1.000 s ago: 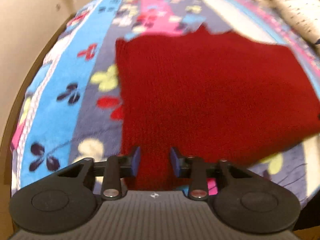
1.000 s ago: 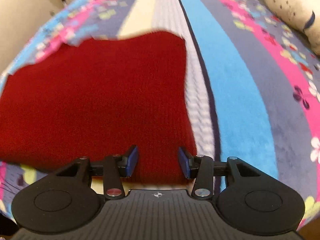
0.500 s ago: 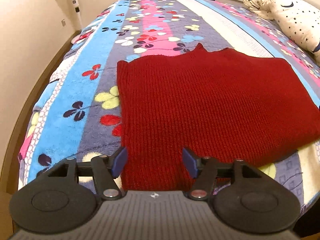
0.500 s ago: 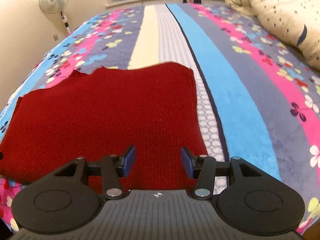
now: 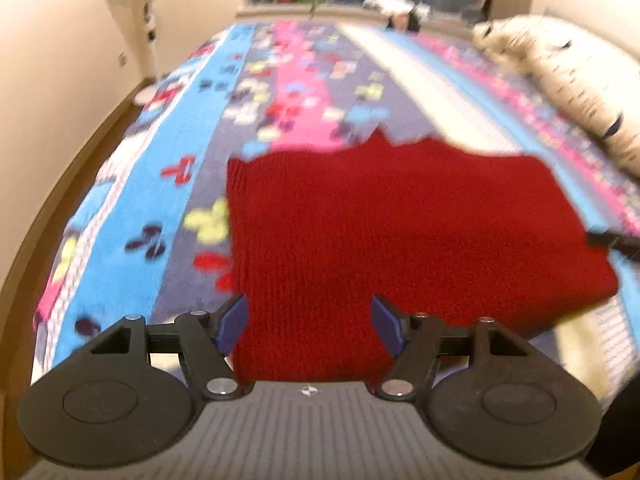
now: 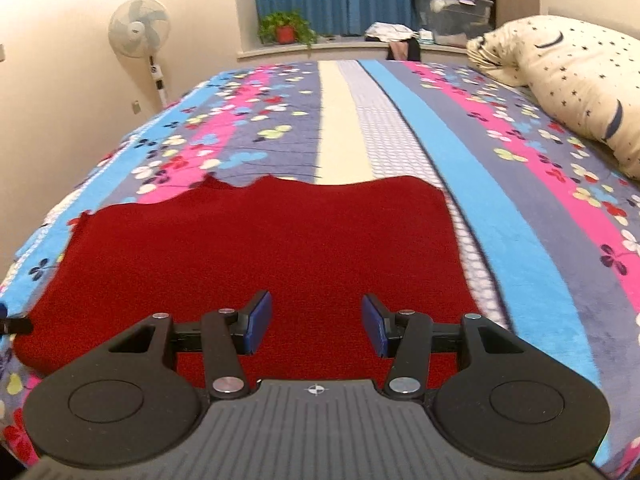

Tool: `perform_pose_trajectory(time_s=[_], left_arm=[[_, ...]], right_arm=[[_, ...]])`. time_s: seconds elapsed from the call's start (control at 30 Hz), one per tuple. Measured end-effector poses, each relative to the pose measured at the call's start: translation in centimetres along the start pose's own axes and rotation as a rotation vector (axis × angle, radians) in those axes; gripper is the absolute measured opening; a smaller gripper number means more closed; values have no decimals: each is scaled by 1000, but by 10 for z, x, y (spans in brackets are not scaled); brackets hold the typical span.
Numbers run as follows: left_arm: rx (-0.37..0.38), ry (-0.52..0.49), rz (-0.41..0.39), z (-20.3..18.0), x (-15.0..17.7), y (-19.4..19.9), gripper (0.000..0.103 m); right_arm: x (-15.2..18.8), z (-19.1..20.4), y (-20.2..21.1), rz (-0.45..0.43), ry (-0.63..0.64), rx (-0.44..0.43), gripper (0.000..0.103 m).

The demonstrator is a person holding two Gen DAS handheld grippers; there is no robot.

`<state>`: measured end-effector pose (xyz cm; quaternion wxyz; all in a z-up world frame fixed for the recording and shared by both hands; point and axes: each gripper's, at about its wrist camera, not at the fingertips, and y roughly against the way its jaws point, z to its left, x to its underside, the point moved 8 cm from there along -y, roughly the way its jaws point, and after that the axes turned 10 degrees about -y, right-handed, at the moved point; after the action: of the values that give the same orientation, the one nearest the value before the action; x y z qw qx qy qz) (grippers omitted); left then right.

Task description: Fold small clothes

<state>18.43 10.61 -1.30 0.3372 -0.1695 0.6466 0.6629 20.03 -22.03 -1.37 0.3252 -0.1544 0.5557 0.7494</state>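
Observation:
A dark red knitted garment (image 5: 400, 232) lies flat and folded on the striped floral bedspread (image 5: 176, 216). It also shows in the right wrist view (image 6: 256, 252). My left gripper (image 5: 308, 326) is open and empty, above the garment's near left edge. My right gripper (image 6: 316, 322) is open and empty, above the garment's near right part. The tip of the right gripper (image 5: 612, 238) shows at the right edge of the left wrist view. The garment's near edge is hidden under both grippers.
A starred cream pillow (image 6: 568, 76) lies at the bed's right. A standing fan (image 6: 140, 36) is by the left wall. A potted plant (image 6: 286, 30), clothes and a plastic box (image 6: 452, 10) sit on the far sill. The bed's left edge (image 5: 52, 280) drops to the floor.
Both grippers let go of the garment's near edge, opened wider and rose back from it. The garment now lies still on the bed.

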Motion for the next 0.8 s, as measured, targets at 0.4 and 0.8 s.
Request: perform_pose_trajectory(time_s=[0.4,0.8], left_arm=[[-137,114,-9,71,-12,-13,68],[-157,243,66,95,-1,-24,68]], right_arm=[[11,68,2,-9,104,-155,23],[75,180,-1,-17,487,-369,50]])
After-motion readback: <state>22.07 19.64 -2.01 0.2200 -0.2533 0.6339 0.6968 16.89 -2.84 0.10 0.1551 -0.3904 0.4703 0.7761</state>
